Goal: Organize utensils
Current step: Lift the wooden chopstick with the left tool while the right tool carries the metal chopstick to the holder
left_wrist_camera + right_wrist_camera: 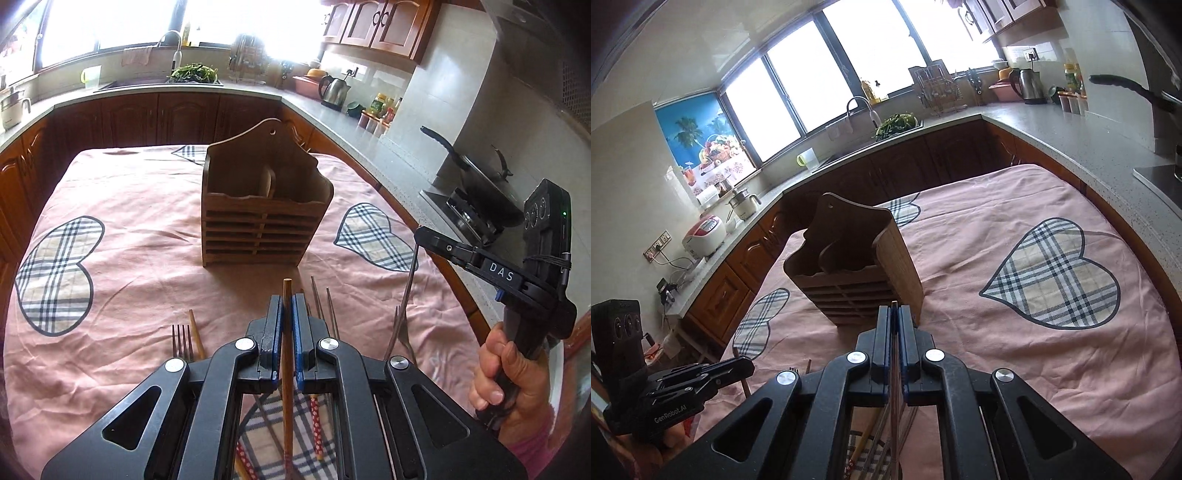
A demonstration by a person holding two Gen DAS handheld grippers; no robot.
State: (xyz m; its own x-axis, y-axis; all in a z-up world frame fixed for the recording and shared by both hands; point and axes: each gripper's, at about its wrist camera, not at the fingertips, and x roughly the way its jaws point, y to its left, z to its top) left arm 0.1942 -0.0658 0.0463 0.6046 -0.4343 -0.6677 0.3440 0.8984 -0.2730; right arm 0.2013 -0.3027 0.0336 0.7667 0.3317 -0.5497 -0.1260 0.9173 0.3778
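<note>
Lower ends of the red-dotted chopsticks [315,424] behind the left tongs [287,306] (holder compartments' depths unseen)

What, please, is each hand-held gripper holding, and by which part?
Left hand-held gripper: brown wooden chopstick, near its upper end. Right hand-held gripper: silver metal fork, by its handle tip.

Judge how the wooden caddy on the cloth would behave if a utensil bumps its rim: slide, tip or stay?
The caddy looks stiff: slatted wood with a solid back. It is tall for its base and holds almost nothing, so a bump up high might tip it. The wrinkled cloth probably grips the base, making rocking likelier than sliding.
</note>
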